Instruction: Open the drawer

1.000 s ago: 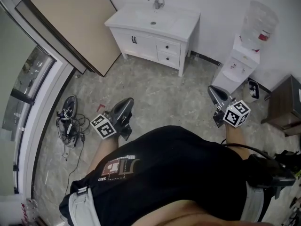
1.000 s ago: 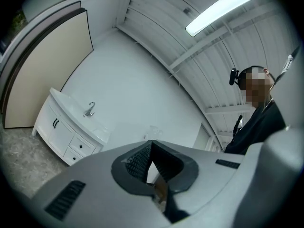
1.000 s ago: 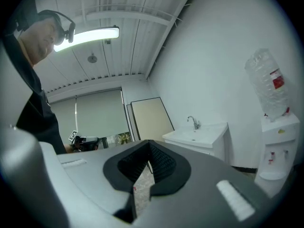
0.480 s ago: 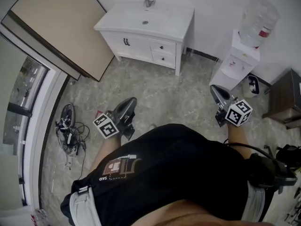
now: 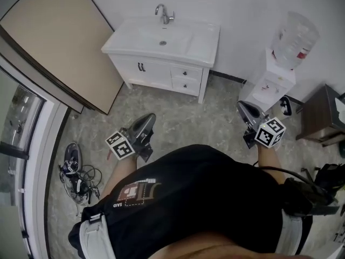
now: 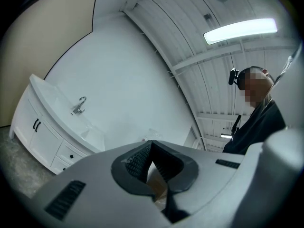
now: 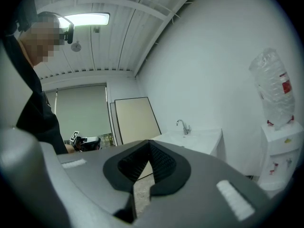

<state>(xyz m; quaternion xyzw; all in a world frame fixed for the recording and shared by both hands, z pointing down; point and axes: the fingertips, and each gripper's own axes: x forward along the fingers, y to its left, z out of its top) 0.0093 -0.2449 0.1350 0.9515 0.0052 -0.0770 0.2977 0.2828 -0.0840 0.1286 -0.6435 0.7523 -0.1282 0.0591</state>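
— Drawer location is asked for, as counted from each gripper
— Two small drawers (image 5: 192, 74) are stacked in the right part of the white vanity cabinet (image 5: 153, 72), under the sink (image 5: 161, 36). They are found well ahead of the left gripper (image 5: 146, 117) and off to its left. From the right gripper (image 5: 243, 106) the cabinet is seen ahead and a little to the right, also well apart. Open floor (image 5: 183, 115) lies between
— How are the grippers held?
— Both are clenched, jaws brought together at the tips, and nothing is carried between them in either gripper view
— What handling is to be expected?
— A stiff painted front is judged likely, light for its size, sliding straight out on runners. Each front is fitted with one small dark knob (image 5: 186, 73) at its centre, and that is where hold should be taken. The knob looks smooth and small, so slipping off is a risk if it is pinched only at its tip. The jaws would have to be parted first and closed behind its head, then a straight pull applied, not a sideways one
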